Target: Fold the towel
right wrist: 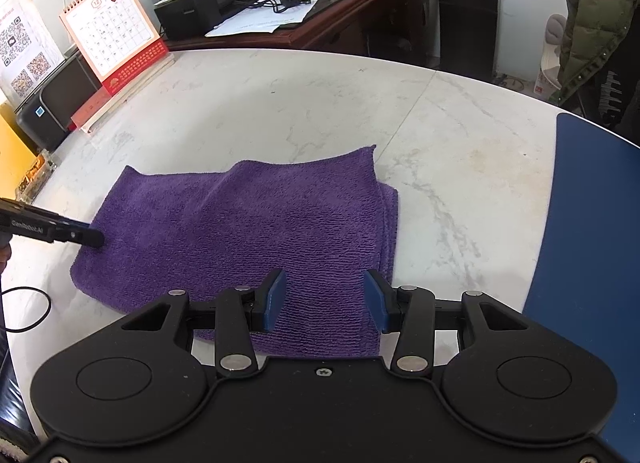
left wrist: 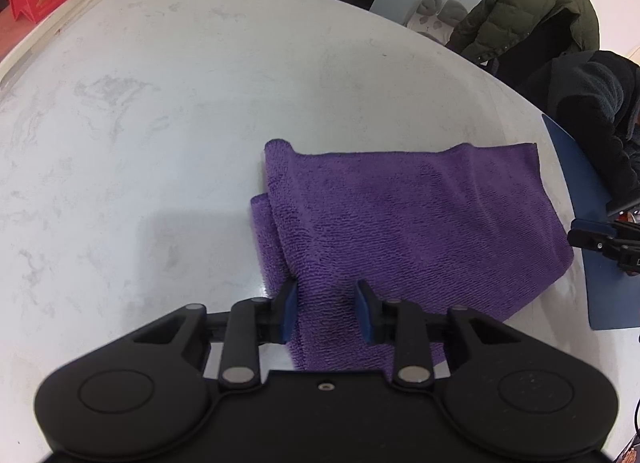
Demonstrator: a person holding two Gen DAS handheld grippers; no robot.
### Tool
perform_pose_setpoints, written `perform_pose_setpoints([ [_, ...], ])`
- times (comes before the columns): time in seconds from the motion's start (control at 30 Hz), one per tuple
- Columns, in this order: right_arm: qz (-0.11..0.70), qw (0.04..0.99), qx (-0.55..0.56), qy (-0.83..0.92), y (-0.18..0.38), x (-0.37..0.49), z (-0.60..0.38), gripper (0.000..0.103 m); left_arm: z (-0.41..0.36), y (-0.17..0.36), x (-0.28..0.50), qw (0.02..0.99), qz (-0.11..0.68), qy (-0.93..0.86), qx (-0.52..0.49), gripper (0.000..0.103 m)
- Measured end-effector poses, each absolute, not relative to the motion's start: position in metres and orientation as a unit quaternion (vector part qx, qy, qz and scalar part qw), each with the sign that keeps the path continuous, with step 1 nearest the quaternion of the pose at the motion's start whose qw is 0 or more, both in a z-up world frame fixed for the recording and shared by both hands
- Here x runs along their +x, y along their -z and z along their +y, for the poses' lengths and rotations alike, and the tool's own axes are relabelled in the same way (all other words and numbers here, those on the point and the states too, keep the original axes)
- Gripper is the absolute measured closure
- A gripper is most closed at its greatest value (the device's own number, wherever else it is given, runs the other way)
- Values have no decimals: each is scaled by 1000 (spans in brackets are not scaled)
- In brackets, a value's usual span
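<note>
Purple towel (right wrist: 248,223) lying doubled on marble table (right wrist: 440,135), stacked layers showing at one end, long axis running across both claws. Left gripper (left wrist: 327,309) and right gripper (right wrist: 325,299) both gaping, nothing pinched, each being held over towel's near edge, at opposite ends. Blue mat (right wrist: 592,243) lying beyond towel's layered end. Right view alone showing left gripper's tip touching towel's far end; left view alone showing loose layers at that end.

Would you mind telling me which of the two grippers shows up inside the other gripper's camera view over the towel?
The left gripper: its black tip reaches the purple towel at the left edge of the right wrist view.
</note>
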State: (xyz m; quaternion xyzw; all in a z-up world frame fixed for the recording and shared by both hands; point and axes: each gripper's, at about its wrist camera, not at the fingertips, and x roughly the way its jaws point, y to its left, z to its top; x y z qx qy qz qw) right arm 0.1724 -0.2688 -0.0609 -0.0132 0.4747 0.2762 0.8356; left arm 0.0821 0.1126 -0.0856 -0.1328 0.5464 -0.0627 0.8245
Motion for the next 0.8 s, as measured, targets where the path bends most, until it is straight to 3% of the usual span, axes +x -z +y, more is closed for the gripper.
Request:
perform_pose_setpoints([
  [0.2,474,837,-15,-271,62,172,-270,61,115,84,79,828,542,62,-131,96],
  [0.7,504,826,-9,-253,84,181,-276,61,114,76,72,836,532,71,-116,99],
  [0.8,501,827,-14,-256,83,181,-273,67,114,74,69,839,526,75,-118,99],
])
